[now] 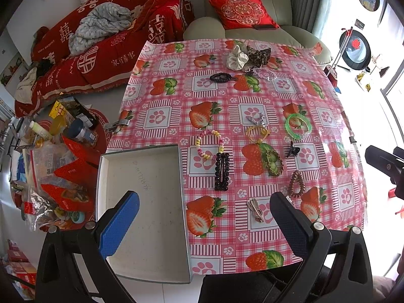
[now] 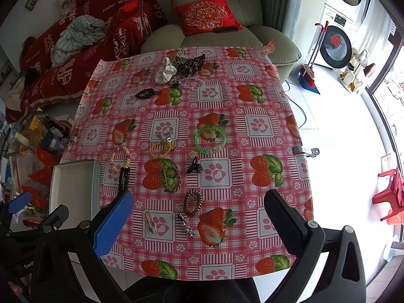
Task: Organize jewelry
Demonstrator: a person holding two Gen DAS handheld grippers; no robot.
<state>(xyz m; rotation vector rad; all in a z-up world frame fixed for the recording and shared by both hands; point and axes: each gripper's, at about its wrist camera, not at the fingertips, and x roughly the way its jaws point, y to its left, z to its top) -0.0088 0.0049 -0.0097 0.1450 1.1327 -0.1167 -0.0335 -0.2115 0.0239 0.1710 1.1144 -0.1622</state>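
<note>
- "HAPPY WEDDI…" was readable in white on the red sofa cover [image 1: 108, 38], beside large Chinese double-happiness characters; the red cushion [image 1: 243, 11] on the grey armchair bore the same emblem in gold.
- Faint handwriting sat on the floor of the white box [image 1: 144, 202], too dim to read. In the right wrist view, "Gen" showed on the other gripper's body at the lower left.
- The left gripper [image 1: 204, 224] was released, jaws wide, holding nothing, its blue pad over the empty box at the counter's [image 1: 315, 116] left edge.
- The right gripper [image 2: 199, 224] was likewise spread and empty, above the near counter.
- The jewelry lay loose on the strawberry-print cloth: a pastel bead bracelet [image 1: 210, 144], black beaded clip [image 1: 222, 171], green bangle [image 1: 298, 126], yellow cord [image 1: 257, 133], black claw clip [image 1: 292, 149], brown coil tie [image 1: 296, 183] and gold pins [image 1: 255, 210].
- Only the right wrist view showed a studded silver clip [image 2: 186, 226] and a metal clamp [image 2: 305, 150] on the cloth's right edge.
- Only the left wrist view showed the box's whole interior.
</note>
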